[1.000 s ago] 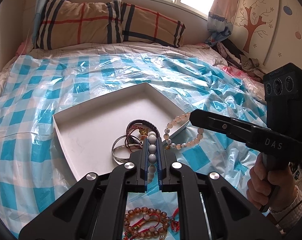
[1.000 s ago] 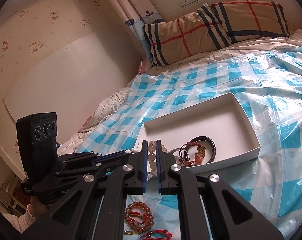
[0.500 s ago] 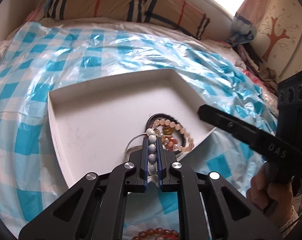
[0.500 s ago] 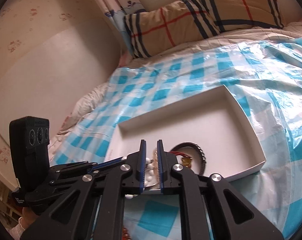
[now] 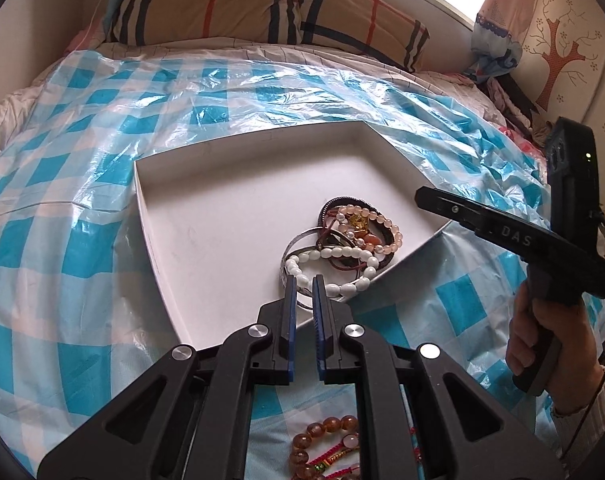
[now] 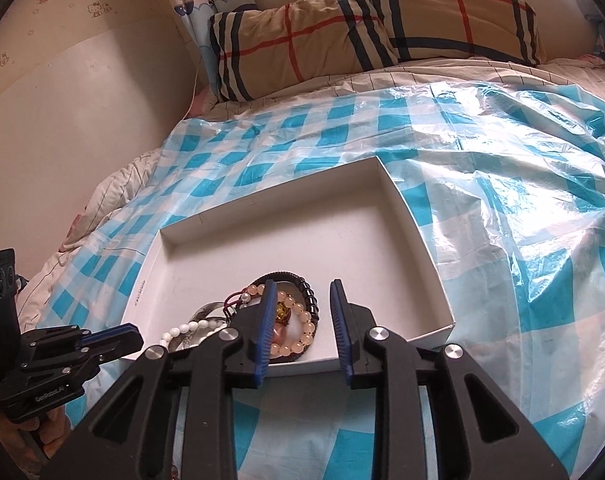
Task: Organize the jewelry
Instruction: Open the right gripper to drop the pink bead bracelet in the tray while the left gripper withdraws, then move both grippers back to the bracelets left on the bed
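A shallow white box (image 5: 222,216) lies on the bed; it also shows in the right wrist view (image 6: 302,240). In its near corner lies a heap of bracelets: a white bead bracelet (image 5: 330,266), a pale pink bead bracelet (image 5: 382,232) and a black braided one (image 6: 308,294). My left gripper (image 5: 304,282) hovers over the box's near edge with a narrow gap between its jaws and nothing in them. My right gripper (image 6: 300,292) is open and empty just above the pink beads (image 6: 298,342). It shows from the side in the left wrist view (image 5: 426,196).
More bracelets, brown beads with red cord (image 5: 326,444), lie on the blue checked plastic sheet (image 5: 62,240) under my left gripper. A plaid pillow (image 6: 382,28) lies at the head of the bed. A wall runs along the left (image 6: 62,120).
The white bead bracelet has dropped from my left gripper into the box. The jaws of both grippers have parted, the right ones widely, over the heap.
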A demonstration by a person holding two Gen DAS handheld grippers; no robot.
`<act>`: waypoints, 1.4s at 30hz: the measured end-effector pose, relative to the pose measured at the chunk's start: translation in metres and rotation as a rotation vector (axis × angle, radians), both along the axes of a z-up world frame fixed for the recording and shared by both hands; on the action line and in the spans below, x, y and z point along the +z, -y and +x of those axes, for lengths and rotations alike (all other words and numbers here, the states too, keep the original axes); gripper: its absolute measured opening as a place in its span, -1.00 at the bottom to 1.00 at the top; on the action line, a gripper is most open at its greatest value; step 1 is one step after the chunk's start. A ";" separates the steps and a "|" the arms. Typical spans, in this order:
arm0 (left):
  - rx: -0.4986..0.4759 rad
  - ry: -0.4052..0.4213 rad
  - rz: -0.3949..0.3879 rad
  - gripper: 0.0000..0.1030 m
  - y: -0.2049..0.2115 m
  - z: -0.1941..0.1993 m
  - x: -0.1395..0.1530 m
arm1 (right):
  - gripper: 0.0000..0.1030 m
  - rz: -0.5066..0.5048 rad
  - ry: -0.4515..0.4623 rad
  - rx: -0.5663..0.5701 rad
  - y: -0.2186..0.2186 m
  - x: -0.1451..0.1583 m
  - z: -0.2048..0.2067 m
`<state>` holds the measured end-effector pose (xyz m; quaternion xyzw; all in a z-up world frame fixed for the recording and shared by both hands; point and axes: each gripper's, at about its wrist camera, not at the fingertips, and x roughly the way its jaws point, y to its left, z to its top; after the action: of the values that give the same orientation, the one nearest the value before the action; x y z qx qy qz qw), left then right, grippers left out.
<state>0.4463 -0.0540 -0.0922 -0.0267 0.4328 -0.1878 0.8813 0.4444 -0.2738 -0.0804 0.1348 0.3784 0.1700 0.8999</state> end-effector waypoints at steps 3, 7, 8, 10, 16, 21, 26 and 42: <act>-0.063 0.004 -0.004 -0.85 0.012 -0.006 -0.001 | -0.44 -0.017 -0.025 -0.001 -0.001 -0.010 0.003; -0.089 0.004 0.014 -0.85 0.026 -0.006 -0.005 | -0.44 -0.037 -0.057 0.011 -0.002 -0.018 0.004; -0.089 0.001 0.013 -0.85 0.027 -0.005 -0.006 | -0.44 -0.040 -0.063 0.015 -0.002 -0.018 0.003; -0.091 -0.004 0.021 -0.85 0.029 -0.004 -0.009 | -0.43 -0.044 -0.072 0.023 -0.003 -0.018 0.000; -0.097 -0.014 0.062 -0.82 0.032 0.003 -0.019 | -0.37 -0.030 -0.104 0.042 -0.006 -0.021 -0.015; -0.079 -0.021 0.054 -0.81 0.027 0.004 -0.018 | -0.22 -0.019 -0.122 0.076 -0.013 -0.019 -0.029; -0.046 -0.010 0.048 -0.80 0.006 -0.011 -0.009 | -0.22 0.015 -0.149 0.094 -0.015 -0.018 -0.038; -0.095 -0.129 0.028 -0.63 -0.031 -0.085 -0.035 | -0.15 0.009 -0.116 0.186 -0.030 -0.002 -0.118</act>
<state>0.3608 -0.0231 -0.1277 -0.0057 0.4919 -0.2212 0.8421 0.3269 -0.2434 -0.0825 0.1126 0.4402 0.2464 0.8561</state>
